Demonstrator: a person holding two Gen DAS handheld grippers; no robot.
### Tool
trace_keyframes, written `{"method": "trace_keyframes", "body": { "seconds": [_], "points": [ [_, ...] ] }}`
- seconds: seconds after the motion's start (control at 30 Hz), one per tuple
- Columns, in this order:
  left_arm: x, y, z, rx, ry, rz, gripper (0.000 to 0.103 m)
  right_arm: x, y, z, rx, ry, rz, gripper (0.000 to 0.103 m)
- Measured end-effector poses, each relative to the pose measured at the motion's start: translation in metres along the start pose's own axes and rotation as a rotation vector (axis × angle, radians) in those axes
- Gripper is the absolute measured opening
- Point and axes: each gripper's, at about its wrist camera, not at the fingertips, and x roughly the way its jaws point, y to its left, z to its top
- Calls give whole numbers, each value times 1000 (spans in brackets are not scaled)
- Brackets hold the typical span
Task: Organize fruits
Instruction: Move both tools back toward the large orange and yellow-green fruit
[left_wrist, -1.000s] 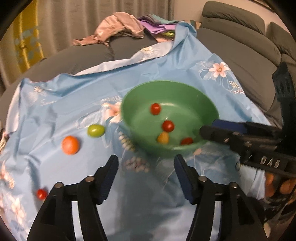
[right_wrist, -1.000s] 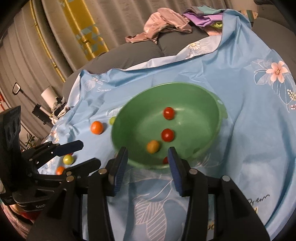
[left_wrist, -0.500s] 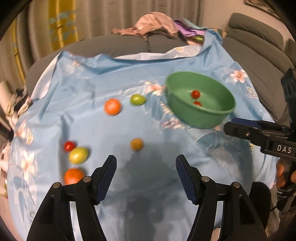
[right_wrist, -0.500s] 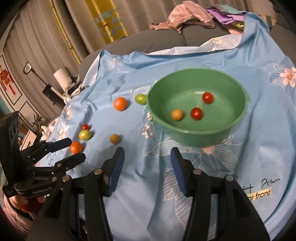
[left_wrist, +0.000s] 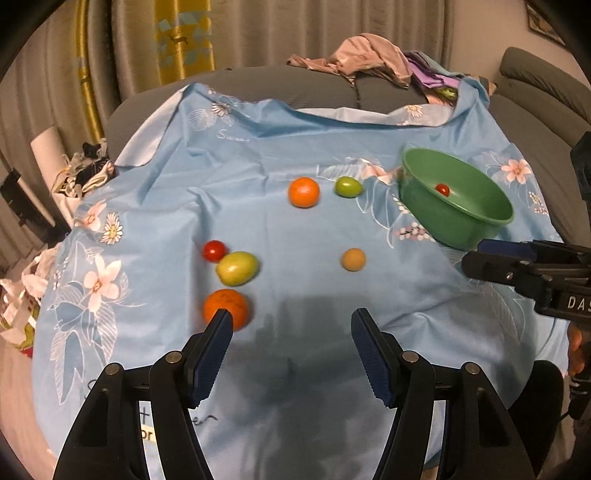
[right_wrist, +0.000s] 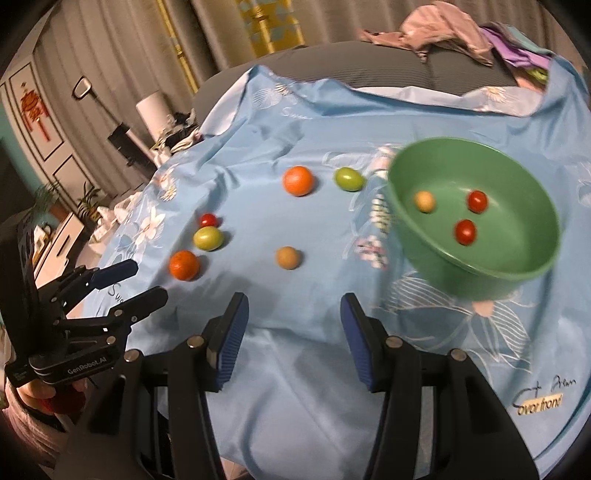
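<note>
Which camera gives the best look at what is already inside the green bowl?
The right wrist view. It looks down into the green bowl, showing two red tomatoes and a tan fruit. The left wrist view sees the bowl from the side at a low angle; its near wall hides most of the inside, leaving one red tomato visible.

A light-blue floral cloth (left_wrist: 295, 155) covers the surface — thin, smooth fabric with a faint sheen, creased into soft folds. The round green plastic bowl (right_wrist: 517, 266) looks smooth and semi-glossy. The small red cherry tomatoes (right_wrist: 465, 232) inside it shine — taut, glossy skins. The orange round fruit (left_wrist: 303, 192) looks matt and finely dimpled. Each black plastic tool (left_wrist: 291, 345) carries ribbed blue rubbery pads (left_wrist: 373, 363) and small metal pins. The grey sofa (left_wrist: 535, 88) behind is ribbed, matt upholstery.
</note>
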Motion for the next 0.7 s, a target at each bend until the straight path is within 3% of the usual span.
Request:
{"method": "trace_keyframes", "body": {
  "seconds": [0.37, 0.7],
  "points": [
    [12, 48, -9, -86, 4, -39, 66, 41, 36, 14, -61, 73, 50, 52],
    [37, 81, -17, -155, 47, -111, 66, 110, 73, 40, -135, 142, 152, 53]
  ]
}}
